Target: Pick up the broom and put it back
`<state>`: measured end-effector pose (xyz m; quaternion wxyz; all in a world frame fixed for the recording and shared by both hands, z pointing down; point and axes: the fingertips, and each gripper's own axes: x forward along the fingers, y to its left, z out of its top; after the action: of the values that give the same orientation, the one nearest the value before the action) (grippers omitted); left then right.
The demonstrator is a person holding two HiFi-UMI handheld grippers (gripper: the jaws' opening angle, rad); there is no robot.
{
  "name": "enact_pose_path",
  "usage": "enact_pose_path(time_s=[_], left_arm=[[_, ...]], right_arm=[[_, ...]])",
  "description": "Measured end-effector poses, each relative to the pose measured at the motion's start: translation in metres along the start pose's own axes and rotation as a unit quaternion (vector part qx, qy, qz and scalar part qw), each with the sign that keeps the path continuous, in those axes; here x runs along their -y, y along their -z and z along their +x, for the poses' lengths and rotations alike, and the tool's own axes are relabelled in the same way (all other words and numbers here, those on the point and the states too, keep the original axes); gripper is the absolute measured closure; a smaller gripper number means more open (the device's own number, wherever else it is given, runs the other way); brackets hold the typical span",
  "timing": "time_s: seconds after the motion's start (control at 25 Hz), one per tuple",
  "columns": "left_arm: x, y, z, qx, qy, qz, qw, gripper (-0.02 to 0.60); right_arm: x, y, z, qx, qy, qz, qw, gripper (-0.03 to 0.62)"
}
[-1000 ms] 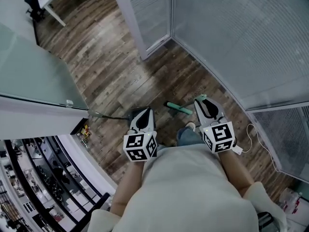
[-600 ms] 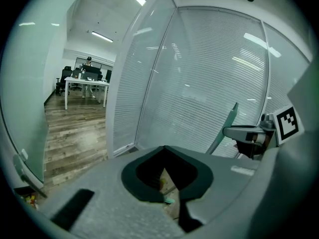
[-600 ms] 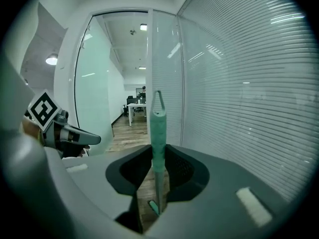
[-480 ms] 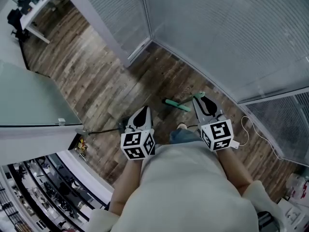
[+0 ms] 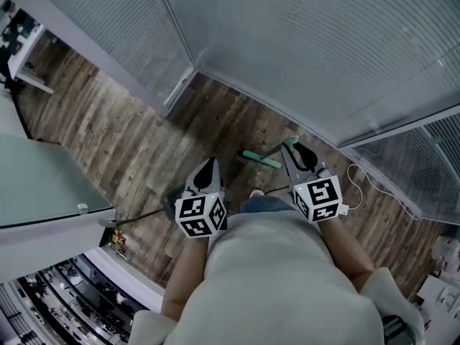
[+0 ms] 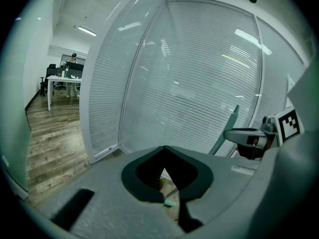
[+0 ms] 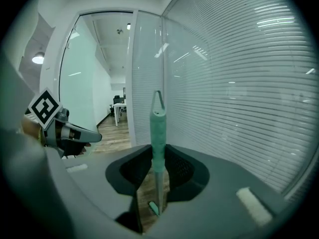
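Observation:
A mint-green broom stands nearly upright, its handle (image 7: 158,128) clamped between the jaws of my right gripper (image 7: 158,156). Its green head (image 5: 261,159) hangs just above the wooden floor, left of the right gripper (image 5: 295,149), and the handle's top (image 5: 290,141) pokes past the fingertips. My left gripper (image 5: 209,165) is held level beside it with nothing in it. In the left gripper view its jaws (image 6: 163,151) meet at their tips, and the broom handle (image 6: 227,128) and right gripper (image 6: 249,136) show at the right.
Glass walls with blinds (image 5: 302,56) meet in a corner just ahead. A white cable (image 5: 374,189) lies on the floor at the right. A dark object with a thin metal rod (image 5: 140,215) lies low at the left, beside a glass balustrade (image 5: 43,185).
The person and both grippers have moved closer to the blind-covered glass corner. The broom stays in the right gripper's grip; the left gripper's jaws have not changed.

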<state>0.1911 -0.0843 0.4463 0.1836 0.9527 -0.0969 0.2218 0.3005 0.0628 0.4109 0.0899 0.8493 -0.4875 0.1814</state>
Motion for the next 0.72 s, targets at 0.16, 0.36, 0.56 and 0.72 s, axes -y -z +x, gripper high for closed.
enact_pose_path(time_s=[0.16,0.36,0.56,0.72], left_arm=[[0.023,-0.002,0.022,-0.011,0.025,0.015,0.9995,0.577],[0.046,-0.004,0.045,-0.026,0.055,0.035,0.9976,0.577],[0.064,-0.006,0.07,-0.043,0.079,0.049,0.9948,0.577],[0.073,-0.007,0.096,-0.058,0.096,0.063,0.9917,0.575]], right_arm=[[0.032,0.007,-0.005,-0.001,0.03,0.009,1.0,0.502],[0.069,0.015,-0.01,-0.004,0.069,0.015,0.998,0.502],[0.107,0.025,-0.007,-0.013,0.106,0.023,0.994,0.502],[0.132,0.036,-0.001,-0.021,0.13,0.03,0.991,0.503]])
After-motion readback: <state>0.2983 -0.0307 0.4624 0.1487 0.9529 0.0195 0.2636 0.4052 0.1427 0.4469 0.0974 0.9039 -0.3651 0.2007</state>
